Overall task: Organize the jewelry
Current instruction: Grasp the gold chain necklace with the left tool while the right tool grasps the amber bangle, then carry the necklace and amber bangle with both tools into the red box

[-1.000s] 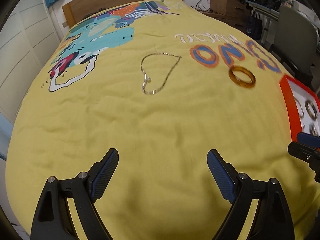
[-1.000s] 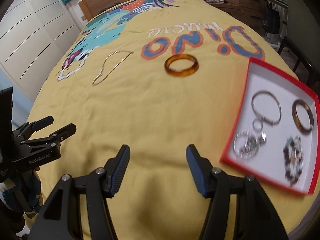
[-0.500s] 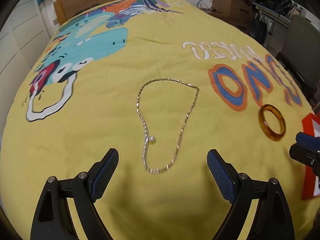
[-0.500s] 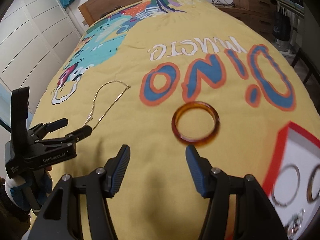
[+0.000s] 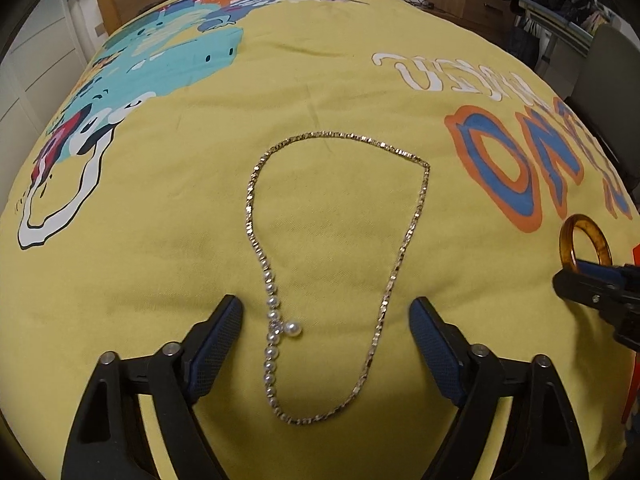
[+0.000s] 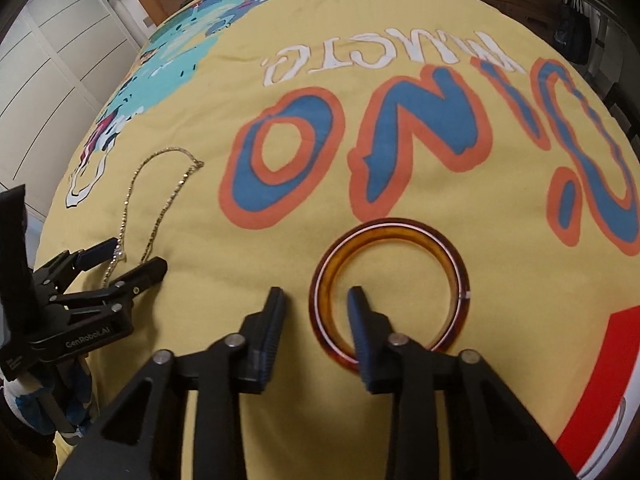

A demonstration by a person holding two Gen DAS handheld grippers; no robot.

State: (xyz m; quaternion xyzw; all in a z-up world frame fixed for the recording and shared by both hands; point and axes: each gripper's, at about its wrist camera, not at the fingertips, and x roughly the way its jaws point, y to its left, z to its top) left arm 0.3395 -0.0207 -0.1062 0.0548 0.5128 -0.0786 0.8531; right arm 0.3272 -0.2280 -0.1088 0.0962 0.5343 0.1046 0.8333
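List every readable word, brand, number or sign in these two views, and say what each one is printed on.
"GenRobot.AI": white lettering on the black body of the left gripper, seen in the right wrist view.
"DINO": big blue letters outlined in orange on the yellow bedspread, upside down to the camera.
White word above "DINO" on the bedspread: upside down and stylised, not surely readable.
Small white print lower on the left gripper's body: too small to read.

Both wrist views look steeply down, close over the bedspread [image 5: 160, 240]; both show necklace [image 5: 256, 216] and bangle [image 6: 390, 292].
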